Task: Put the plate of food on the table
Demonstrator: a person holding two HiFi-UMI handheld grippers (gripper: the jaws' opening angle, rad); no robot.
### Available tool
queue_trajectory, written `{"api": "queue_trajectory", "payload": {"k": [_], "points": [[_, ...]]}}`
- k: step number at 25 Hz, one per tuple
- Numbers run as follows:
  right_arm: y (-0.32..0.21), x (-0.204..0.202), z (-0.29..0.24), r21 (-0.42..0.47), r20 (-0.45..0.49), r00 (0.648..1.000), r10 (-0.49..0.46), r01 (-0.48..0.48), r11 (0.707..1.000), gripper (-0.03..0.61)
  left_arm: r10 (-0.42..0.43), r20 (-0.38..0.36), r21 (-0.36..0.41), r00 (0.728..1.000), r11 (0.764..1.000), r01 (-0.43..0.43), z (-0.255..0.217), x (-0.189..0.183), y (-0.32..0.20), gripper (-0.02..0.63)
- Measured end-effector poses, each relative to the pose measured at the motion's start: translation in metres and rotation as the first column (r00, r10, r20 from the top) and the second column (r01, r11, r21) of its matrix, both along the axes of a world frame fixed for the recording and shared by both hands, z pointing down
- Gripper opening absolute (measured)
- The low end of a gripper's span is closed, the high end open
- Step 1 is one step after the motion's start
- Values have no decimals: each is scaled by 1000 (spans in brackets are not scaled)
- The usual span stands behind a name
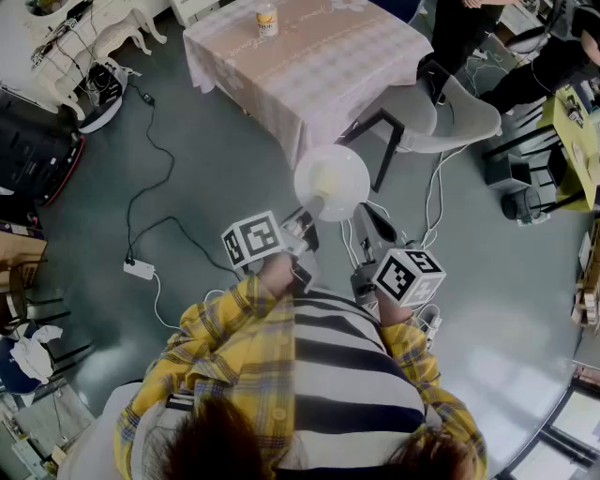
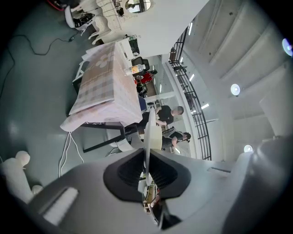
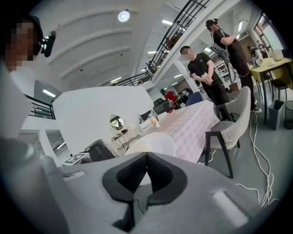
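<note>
Plate of food (image 1: 332, 183) is in mid-air at the centre of the head view, a white round dish with something pale yellow on it. It hangs over bare floor (image 1: 216, 159), well short of the table (image 1: 309, 66), which fills the upper middle of that frame under a pink checked cloth.

The left gripper (image 1: 305, 220) is clamped on the near rim. Its own view is rolled on its side and shows the plate edge-on, running straight between the dark pads. The right gripper (image 1: 366, 223) has its jaws pressed together with nothing between them. In its view the plate lies flat just past the tips, so it looks to be riding alongside rather than sharing the load. I can't tell whether it touches the underside.

To my eye this is the carrying step: the plate is lifted and the table is ahead but not yet reached.

Next the plate has to travel up the frame, rise over the cloth's edge and stay level, since one pinch on the rim gives little hold against tipping. A jar (image 1: 267, 19) stands at the far side of the table and a grey chair (image 1: 450, 117) sits at its right corner. The near, open stretch of cloth looks the safest place to set the plate down before the left jaws let go.
</note>
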State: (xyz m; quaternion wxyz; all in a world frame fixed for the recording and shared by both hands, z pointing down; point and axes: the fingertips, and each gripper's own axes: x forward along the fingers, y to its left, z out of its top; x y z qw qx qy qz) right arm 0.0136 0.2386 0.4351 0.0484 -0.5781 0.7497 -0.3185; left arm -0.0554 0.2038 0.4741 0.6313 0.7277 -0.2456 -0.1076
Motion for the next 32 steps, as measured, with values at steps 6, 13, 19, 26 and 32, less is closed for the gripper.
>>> {"api": "queue_trajectory", "payload": {"k": [6,13,19,26,32], "points": [[0,0,3,-5,-2,1000,-1,1,1000,-4,-8,-2,-12,1000,1000,8,5,-1,0,8],[0,-1,3,0,3,1000,-1,1,1000,-3,-8,-4,-14,1000,1000,7,6,-1,0,8],[-2,-7,3,-1,20,1000,-5,5,1000,-3,-19,-16,-44,1000,999,18,11,-4,0,8],[-12,-12,12,-23,23,1000,10,-9,1000,-3,-9,-16,-71,1000,997,8,19,-9,-2,8],[-30,-25,16,-31,13,1000,20,-19,999,-3,17,5,-61,1000,998,-17,23,-20,-18,8]]}}
